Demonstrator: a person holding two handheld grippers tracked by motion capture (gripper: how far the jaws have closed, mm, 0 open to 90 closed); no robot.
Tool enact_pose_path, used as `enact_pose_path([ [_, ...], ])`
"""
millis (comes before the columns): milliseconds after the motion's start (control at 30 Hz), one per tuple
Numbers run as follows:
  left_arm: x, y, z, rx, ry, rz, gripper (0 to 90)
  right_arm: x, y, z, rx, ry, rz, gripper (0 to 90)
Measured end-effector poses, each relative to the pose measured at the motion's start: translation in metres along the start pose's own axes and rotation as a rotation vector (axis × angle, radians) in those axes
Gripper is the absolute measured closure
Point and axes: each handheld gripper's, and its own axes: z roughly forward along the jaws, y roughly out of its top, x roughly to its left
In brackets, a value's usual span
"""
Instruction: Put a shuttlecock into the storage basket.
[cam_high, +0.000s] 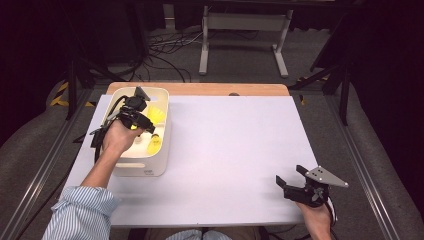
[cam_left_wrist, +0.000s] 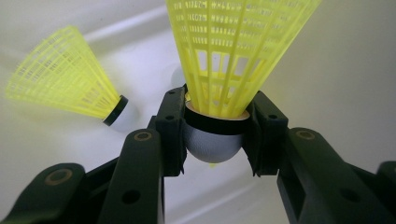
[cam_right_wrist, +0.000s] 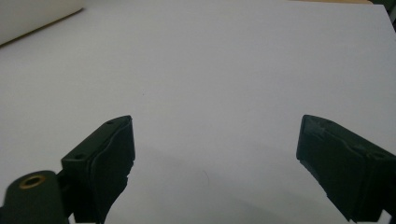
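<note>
White counter (cam_high: 225, 150) runs wide under my rig, with grey carpet and dark table legs behind it. On its left side sits a white bin (cam_high: 150, 167), and inside it my left tongs (cam_left_wrist: 214, 123) grip a yellow shuttlecock (cam_left_wrist: 229, 60) by its white rounded nose, one pad on each side just below the black band, the skirt pointing away from the camera. From above, I see the left tongs (cam_high: 135, 117) dipped into the bin with the hand (cam_high: 117, 137) over its near wall.

My worry is the grip itself. The nose is a smooth dome, and the pads seem to catch it near its widest part; if I tilt or jerk on the way out, I judge it could squirt free and drop back in. The skirt is light plastic mesh, so brushing it on the bin's rim could lever the nose out of the pads.

A second shuttlecock (cam_left_wrist: 65, 77) lies just beside, on its side. Swinging wide could knock it about or snag its mesh.

Farther out, my right tongs (cam_high: 295, 182) hover open over bare counter at the near right corner, holding nothing. They are well apart from the bin, so they cannot help if it slips.
</note>
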Motion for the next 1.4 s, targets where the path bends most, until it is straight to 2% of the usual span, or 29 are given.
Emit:
enact_pose_path([
  [433,0.006,0.006,0.011,0.02,0.007,-0.032,63.4,0.0,0.0,0.0,0.001,0.001,0.001,12.2],
  [833,0.009,0.007,0.015,0.023,0.026,-0.039,63.1,0.0,0.0,0.0,0.002,0.002,0.001,12.2],
  [1400,0.012,0.007,0.02,0.045,0.029,-0.048,61.8,0.0,0.0,0.0,0.003,0.004,0.001,12.2],
])
